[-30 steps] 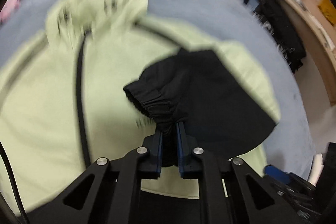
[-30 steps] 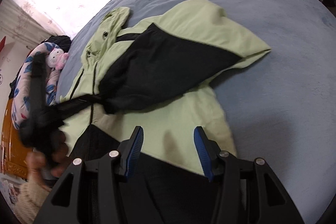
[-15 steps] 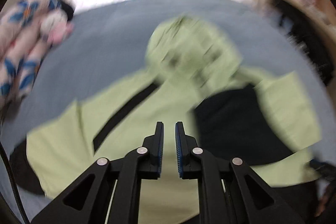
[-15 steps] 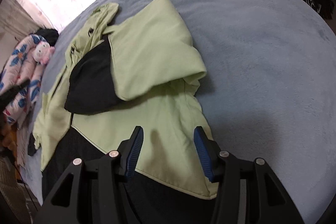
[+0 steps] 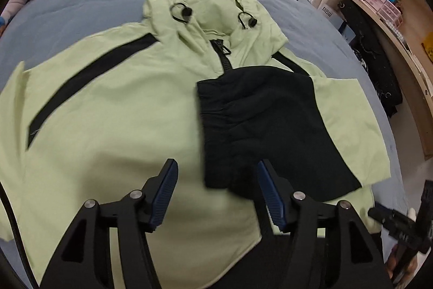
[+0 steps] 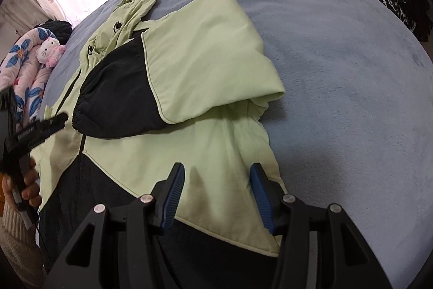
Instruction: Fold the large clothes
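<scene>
Nearest the left wrist camera, the left gripper (image 5: 216, 188) hangs over the chest of the light green jacket (image 5: 113, 126), its jaws opening with nothing pinched between them; the black cuff (image 5: 216, 153) of the folded-in sleeve (image 5: 265, 121) lies loose on the cloth just under and ahead of its right finger. The right gripper (image 6: 216, 191) hovers over the jacket's near side edge with its fingers about half spread and empty, green fabric below the gap. The jacket lies face up on the blue-grey bed cover (image 6: 338, 45), its long axis running away from both grippers toward the hood (image 5: 208, 7) at the far end. The other sleeve (image 5: 16, 110) is spread out flat to the left, so the left gripper looks the nearer one for folding it in.
</scene>
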